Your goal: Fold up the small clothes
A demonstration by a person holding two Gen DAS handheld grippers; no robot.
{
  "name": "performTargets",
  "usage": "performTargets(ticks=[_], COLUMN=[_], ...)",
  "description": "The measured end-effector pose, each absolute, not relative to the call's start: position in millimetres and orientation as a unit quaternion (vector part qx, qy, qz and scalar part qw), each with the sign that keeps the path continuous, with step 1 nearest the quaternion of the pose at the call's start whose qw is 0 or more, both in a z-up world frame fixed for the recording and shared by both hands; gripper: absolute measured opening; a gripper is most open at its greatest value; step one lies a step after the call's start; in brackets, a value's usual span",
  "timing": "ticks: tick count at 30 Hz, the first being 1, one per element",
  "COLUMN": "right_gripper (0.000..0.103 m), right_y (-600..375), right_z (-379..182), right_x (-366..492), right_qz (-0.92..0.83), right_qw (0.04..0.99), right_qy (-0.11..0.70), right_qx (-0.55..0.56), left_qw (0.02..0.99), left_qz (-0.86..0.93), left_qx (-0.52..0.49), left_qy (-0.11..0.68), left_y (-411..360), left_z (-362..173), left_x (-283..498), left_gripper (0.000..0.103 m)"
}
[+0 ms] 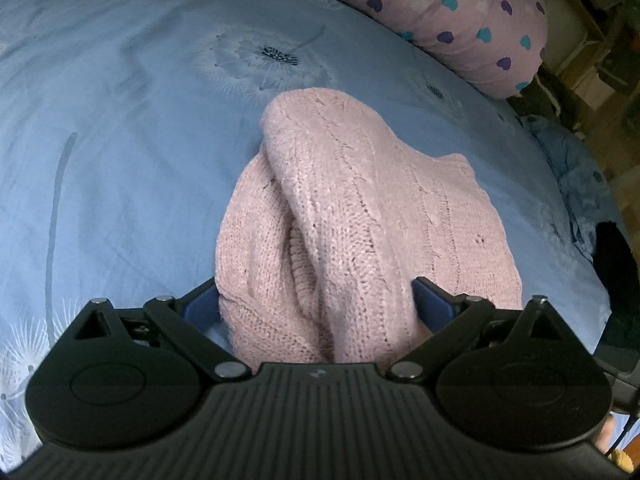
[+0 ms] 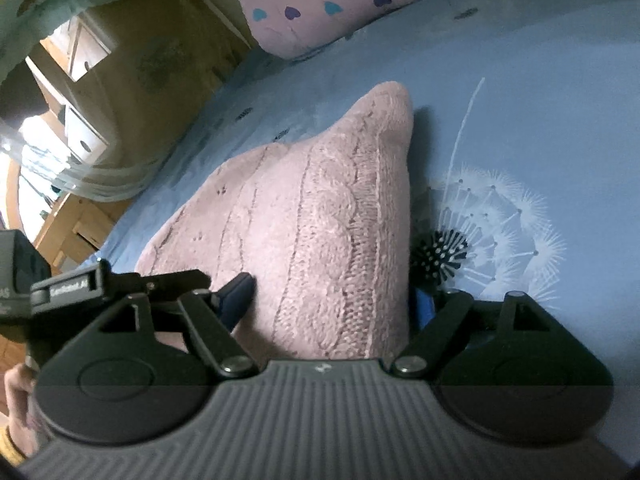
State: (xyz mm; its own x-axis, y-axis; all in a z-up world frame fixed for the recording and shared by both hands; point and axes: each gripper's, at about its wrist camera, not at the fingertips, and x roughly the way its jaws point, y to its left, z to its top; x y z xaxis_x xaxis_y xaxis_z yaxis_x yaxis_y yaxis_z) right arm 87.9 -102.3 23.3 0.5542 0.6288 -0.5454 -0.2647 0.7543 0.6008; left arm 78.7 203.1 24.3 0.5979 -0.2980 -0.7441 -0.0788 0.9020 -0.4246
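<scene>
A small pink cable-knit sweater lies bunched on the blue bedsheet. My left gripper stands with its blue-padded fingers spread wide, and the near edge of the sweater fills the gap between them. In the right wrist view the same sweater rises to a folded point. My right gripper also has its fingers spread wide around the sweater's near edge. Neither grip pinches the knit tightly.
A pink pillow with blue and purple hearts lies at the head of the bed, also in the right wrist view. Wooden furniture stands beyond the bed edge. The other gripper's body shows at left.
</scene>
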Motion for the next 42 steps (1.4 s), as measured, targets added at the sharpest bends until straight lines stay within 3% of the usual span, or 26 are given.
performTargets(ticks=[27, 32, 37, 42], right_gripper=[0.084, 0.055, 0.047, 0.045], right_y=[-100.6, -97.3, -99.9, -98.4], right_z=[23.2, 25.6, 34.2, 50.1], right_x=[116.4, 117.5, 111.7, 105.4], right_qz=[0.286, 0.281, 0.288, 0.301], right_qw=[0.814, 0.815, 0.818, 0.823], right_qy=[0.430, 0.431, 0.417, 0.399], right_qx=[0.265, 0.266, 0.272, 0.270], left_qw=[0.876, 0.872, 0.866, 0.870], left_qz=[-0.074, -0.106, -0.119, -0.126], left_qx=[-0.202, -0.223, -0.246, -0.246], left_qy=[0.432, 0.422, 0.418, 0.407], left_y=[194.2, 192.8, 200.6, 200.2], left_z=[19.4, 18.0, 17.9, 26.0], left_x=[76.6, 75.4, 72.3, 66.4], left_gripper=[0.100, 0.081, 0.072, 0.070])
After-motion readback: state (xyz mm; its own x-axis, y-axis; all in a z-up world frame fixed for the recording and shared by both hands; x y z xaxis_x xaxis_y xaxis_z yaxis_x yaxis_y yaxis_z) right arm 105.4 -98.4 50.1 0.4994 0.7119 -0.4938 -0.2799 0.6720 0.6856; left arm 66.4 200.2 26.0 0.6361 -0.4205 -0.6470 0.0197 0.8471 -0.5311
